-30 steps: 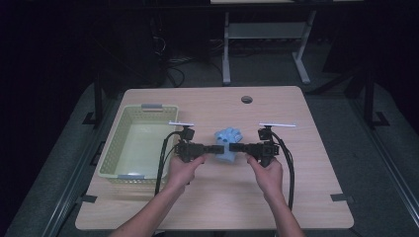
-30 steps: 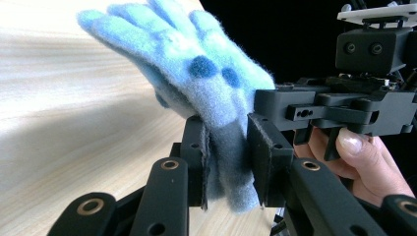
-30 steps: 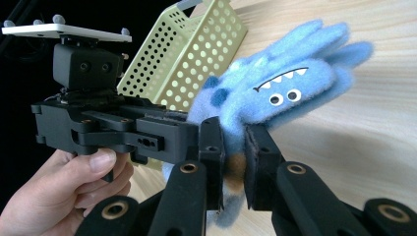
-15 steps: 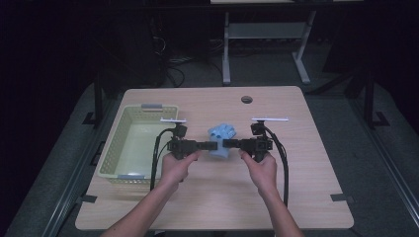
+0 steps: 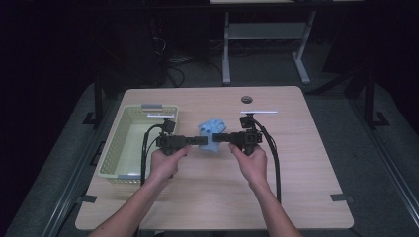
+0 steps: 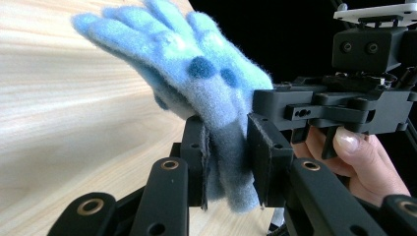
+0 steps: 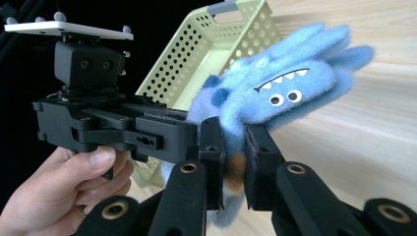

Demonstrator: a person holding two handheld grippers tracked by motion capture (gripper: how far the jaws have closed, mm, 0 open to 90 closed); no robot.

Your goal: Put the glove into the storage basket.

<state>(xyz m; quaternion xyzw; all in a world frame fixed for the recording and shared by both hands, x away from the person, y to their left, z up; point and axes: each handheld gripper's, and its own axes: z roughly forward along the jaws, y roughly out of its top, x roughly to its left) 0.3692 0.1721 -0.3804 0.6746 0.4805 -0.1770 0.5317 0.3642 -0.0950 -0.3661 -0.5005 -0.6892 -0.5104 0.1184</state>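
Just right of the green basket [image 5: 129, 143], above the wooden table [image 5: 296, 163], hangs a fuzzy blue glove [image 5: 211, 134]. The left gripper [image 5: 200, 140] clamps its cuff from the basket side; the right gripper [image 5: 220, 138] clamps the same cuff from the far side.

Light wooden table [image 5: 306, 197]: pale green perforated basket [image 5: 129, 148] at left side, round grommet hole [image 5: 246, 99] near far edge

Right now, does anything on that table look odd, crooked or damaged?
Nothing looks damaged or spilled. The one unusual sight is the fuzzy blue monster glove, pinched from both sides by the left claw and right claw beside the pale green basket.
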